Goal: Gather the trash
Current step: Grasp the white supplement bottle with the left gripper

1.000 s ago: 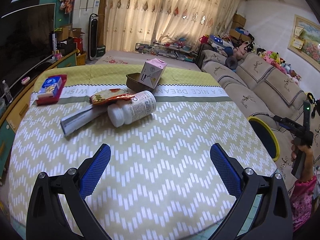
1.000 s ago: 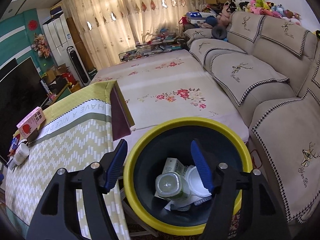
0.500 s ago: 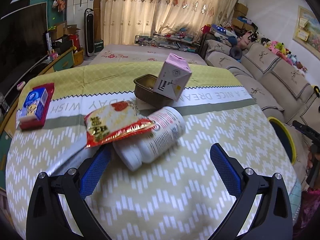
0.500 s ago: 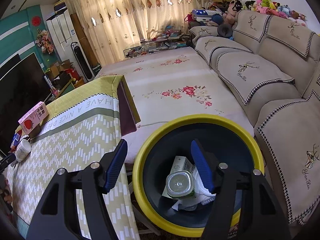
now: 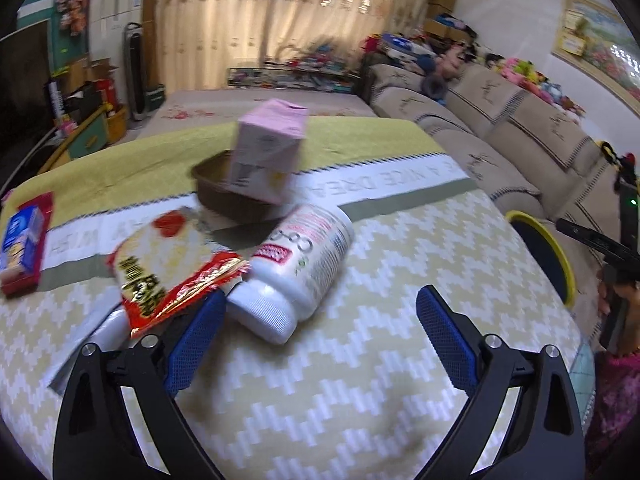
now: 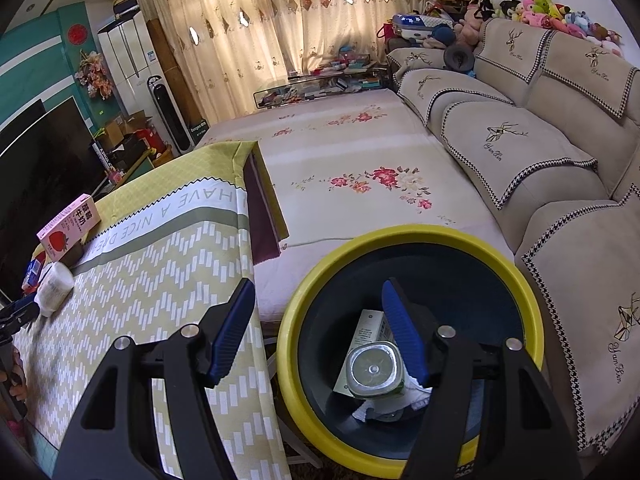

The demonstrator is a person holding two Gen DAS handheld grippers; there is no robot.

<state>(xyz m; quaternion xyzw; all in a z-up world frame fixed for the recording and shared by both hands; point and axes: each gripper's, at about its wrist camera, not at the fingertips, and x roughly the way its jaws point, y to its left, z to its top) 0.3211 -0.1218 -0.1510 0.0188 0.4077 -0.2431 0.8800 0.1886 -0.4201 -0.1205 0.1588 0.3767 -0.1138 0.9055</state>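
Observation:
In the left wrist view my left gripper [image 5: 320,312] is open, low over the table. A white pill bottle [image 5: 298,268] lies on its side just ahead, its cap between the fingers. A red snack packet [image 5: 168,268] lies by the left finger. A pink carton [image 5: 268,150] leans in a brown tray [image 5: 224,196]. In the right wrist view my right gripper [image 6: 320,324] is open and empty above the yellow-rimmed bin [image 6: 408,240], which holds a jar [image 6: 374,368] and a carton. The bin also shows at the left wrist view's right edge [image 5: 560,248].
A red and blue box [image 5: 22,240] lies at the table's left edge. The table's cloth [image 6: 152,280] hangs beside the bin. A beige sofa [image 6: 540,140] runs along the right. A flowered floor mat [image 6: 360,168] lies beyond the bin.
My left gripper has moved forward across the table, up to the pill bottle and snack packet. My right gripper stays open over the bin, shifted slightly left.

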